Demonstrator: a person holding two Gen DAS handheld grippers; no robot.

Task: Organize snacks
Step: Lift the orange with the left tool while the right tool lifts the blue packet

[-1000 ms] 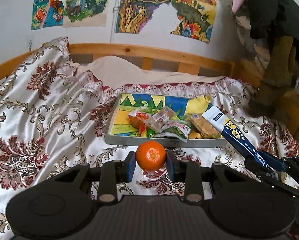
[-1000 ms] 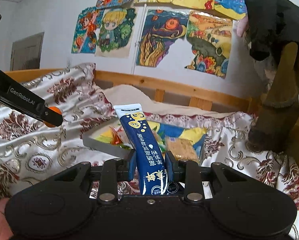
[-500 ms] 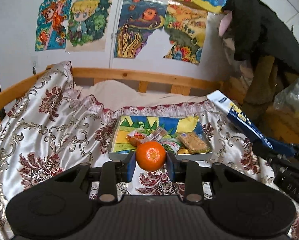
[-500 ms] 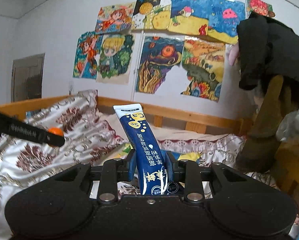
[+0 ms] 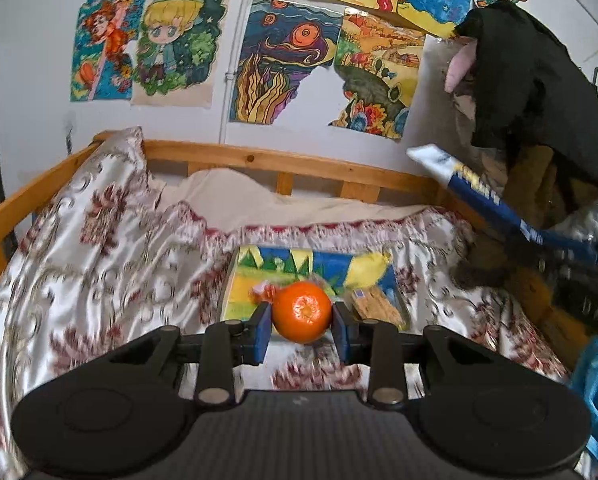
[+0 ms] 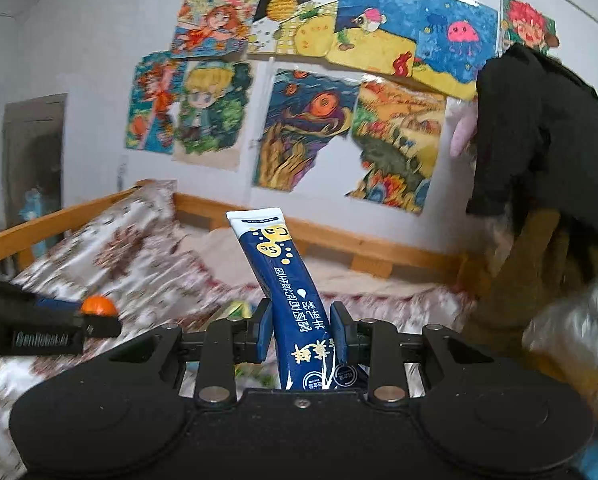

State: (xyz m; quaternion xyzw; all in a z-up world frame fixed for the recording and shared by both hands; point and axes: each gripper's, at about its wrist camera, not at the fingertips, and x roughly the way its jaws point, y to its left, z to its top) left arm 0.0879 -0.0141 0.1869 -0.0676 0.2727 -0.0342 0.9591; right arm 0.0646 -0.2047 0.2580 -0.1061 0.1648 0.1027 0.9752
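Observation:
My left gripper [image 5: 301, 326] is shut on an orange tangerine [image 5: 301, 312], held above the bed in front of a colourful shallow tray [image 5: 235, 300] that holds several snack packets, among them a cracker pack [image 5: 375, 306]. My right gripper [image 6: 301, 332] is shut on a long blue snack sachet [image 6: 287, 280] that stands up between the fingers. The sachet also shows at the right of the left wrist view [image 5: 483, 200]. The left gripper with the tangerine [image 6: 99, 306] shows at the left of the right wrist view.
The tray lies on a bed with a shiny floral cover [image 5: 99, 260] and a wooden frame [image 5: 279, 160]. Drawings hang on the wall behind. Dark clothes [image 5: 539, 80] hang at the right, over a brown object. Something blue [image 5: 597, 392] is at the lower right.
Both grippers have pulled back and risen away from the tray, each still holding its item. The tray looks smaller and farther now.

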